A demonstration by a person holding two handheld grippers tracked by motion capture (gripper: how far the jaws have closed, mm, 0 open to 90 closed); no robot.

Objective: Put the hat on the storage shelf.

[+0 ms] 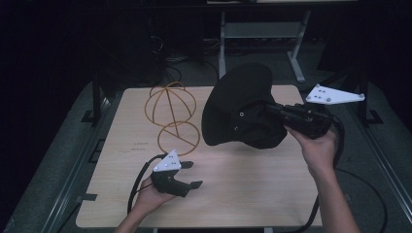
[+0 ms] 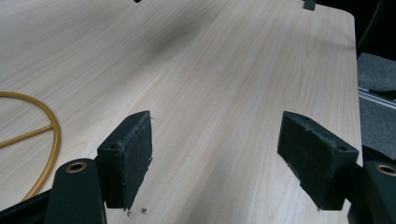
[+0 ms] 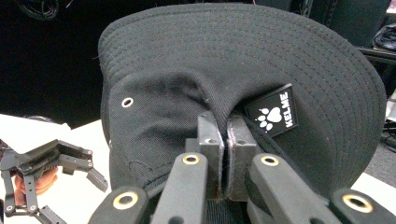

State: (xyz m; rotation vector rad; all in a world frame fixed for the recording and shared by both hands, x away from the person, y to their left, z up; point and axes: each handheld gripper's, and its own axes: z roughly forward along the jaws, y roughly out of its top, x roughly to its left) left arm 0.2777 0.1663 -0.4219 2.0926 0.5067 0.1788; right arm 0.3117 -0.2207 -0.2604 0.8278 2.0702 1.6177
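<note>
Tabletop (image 1: 243, 194) carries a wire stand (image 1: 172, 114) at its far left. Black cap (image 1: 243, 111) hangs right of the stand, pinched at its crown by the right claw (image 3: 227, 154). Left claw (image 1: 187, 174), jaws wide and empty, sits just near-side of the stand.

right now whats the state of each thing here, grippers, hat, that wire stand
left gripper: open, holding nothing, low over the table's near left part
right gripper: shut on a fold of the black hat's crown
black hat: lifted off the table, held up with its brim away from the right gripper
gold wire stand: untouched, resting on the table
table: bare light wood in front of the left gripper
</note>
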